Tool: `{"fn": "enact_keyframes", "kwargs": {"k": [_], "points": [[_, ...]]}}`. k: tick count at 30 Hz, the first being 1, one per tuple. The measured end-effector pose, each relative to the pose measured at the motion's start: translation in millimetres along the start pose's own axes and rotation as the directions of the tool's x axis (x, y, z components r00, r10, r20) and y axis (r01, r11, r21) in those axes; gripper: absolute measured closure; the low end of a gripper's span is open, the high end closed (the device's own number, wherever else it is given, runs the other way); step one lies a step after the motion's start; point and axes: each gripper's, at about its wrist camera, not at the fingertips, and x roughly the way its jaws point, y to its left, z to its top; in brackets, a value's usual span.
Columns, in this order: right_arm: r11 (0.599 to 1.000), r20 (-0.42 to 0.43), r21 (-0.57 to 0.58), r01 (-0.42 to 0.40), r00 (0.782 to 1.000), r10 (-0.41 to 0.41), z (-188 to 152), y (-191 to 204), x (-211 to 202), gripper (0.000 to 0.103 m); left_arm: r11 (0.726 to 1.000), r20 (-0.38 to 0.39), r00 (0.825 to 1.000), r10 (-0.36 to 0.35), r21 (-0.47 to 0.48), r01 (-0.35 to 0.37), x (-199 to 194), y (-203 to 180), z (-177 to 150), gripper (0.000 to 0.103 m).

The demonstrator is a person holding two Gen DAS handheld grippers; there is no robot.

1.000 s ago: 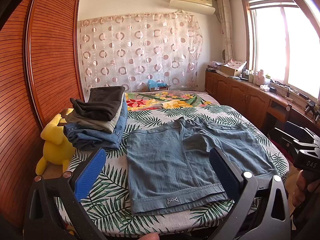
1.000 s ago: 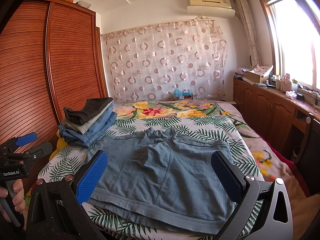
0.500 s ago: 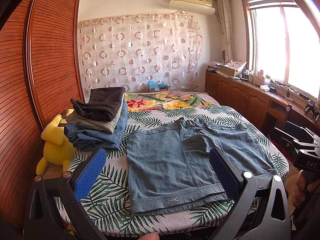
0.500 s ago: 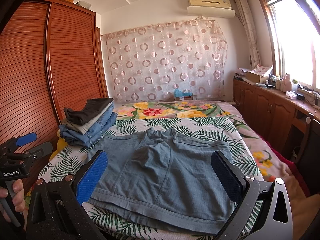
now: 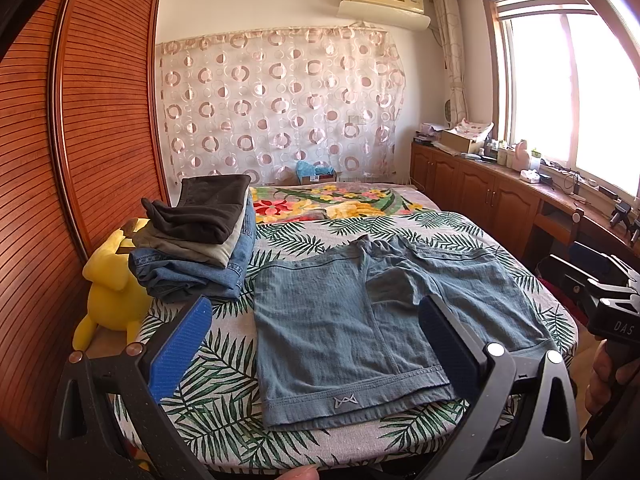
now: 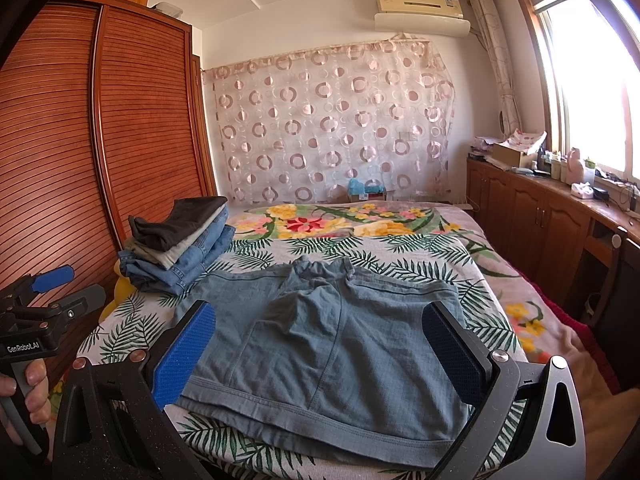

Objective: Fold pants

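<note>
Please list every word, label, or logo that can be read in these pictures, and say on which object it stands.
"GenRobot.AI": on the left gripper, seen in the right wrist view.
"DAS", cut off at the frame's edge: on the right gripper, seen in the left wrist view.
Small wordless emblem: hem of the blue-grey shorts.
Air conditioner label: too small to read.

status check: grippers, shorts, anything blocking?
Left gripper open, empty. Right gripper open, empty. Blue shorts spread flat on bed, unfolded, untouched. Folded clothes stack beside them, apart; nothing on the shorts.
</note>
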Motion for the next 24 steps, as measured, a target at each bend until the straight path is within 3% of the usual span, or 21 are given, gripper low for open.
{"fn": "enact_keyframes", "kwargs": {"k": [9,24], "points": [[1.0,0.003,-0.002,-0.001,1.0,0.001,1.3,1.7,-0.8,0.0,1.0,-0.004,1.0,-0.004,0.001,0.004,0.0,0.1,0.1,0.0],[1.0,-0.076,-0.005,0.026,0.997,-0.026,-10.3,-23.2,21.4,0.0,1.0,-0.125,0.992,-0.006,-0.025,0.003,31.1,22.3,-17.7,0.0]]}}
